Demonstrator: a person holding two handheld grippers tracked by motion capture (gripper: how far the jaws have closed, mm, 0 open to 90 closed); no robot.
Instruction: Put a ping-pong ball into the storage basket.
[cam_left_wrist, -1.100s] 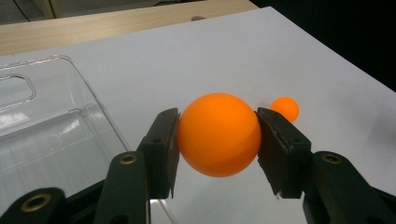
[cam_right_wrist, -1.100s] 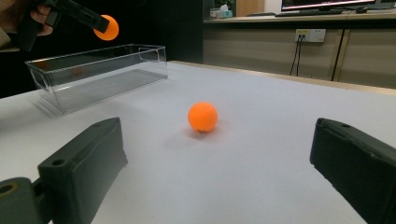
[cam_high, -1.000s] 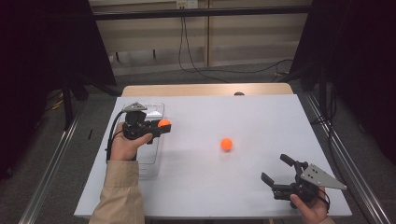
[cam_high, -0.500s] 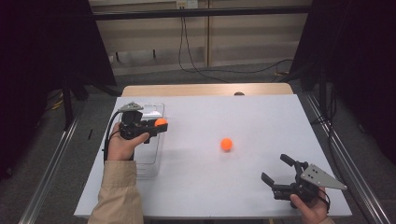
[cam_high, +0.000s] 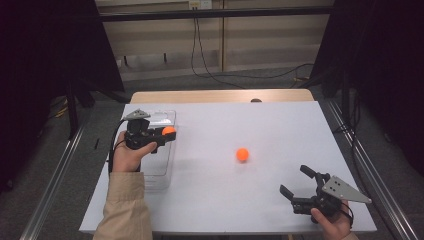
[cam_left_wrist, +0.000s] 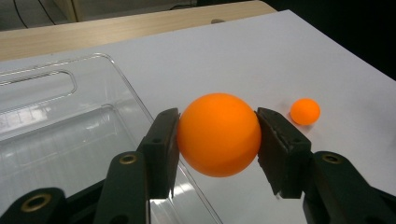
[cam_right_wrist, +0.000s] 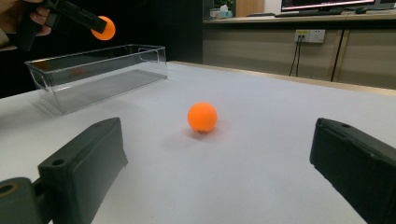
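My left gripper (cam_high: 167, 132) is shut on an orange ball (cam_left_wrist: 218, 134), held in the air just above the right wall of a clear plastic bin (cam_high: 159, 165) at the table's left. In the right gripper view that held ball (cam_right_wrist: 104, 27) hangs over the bin (cam_right_wrist: 95, 77). A second orange ball (cam_high: 242, 154) rests on the white table near the middle, also seen as a small ball (cam_left_wrist: 305, 111) beyond my left jaws. My right gripper (cam_high: 298, 182) stands open low at the front right, its jaws wide apart and facing the loose ball (cam_right_wrist: 202, 117).
The white table (cam_high: 280, 125) has a wooden strip along its far edge. Cables run across the floor behind it, and dark curtains and metal frame rails stand at both sides. The bin holds nothing that I can make out.
My left gripper has carried the held ball a little to the left, closer over the bin. The right gripper and the loose ball have stayed put.
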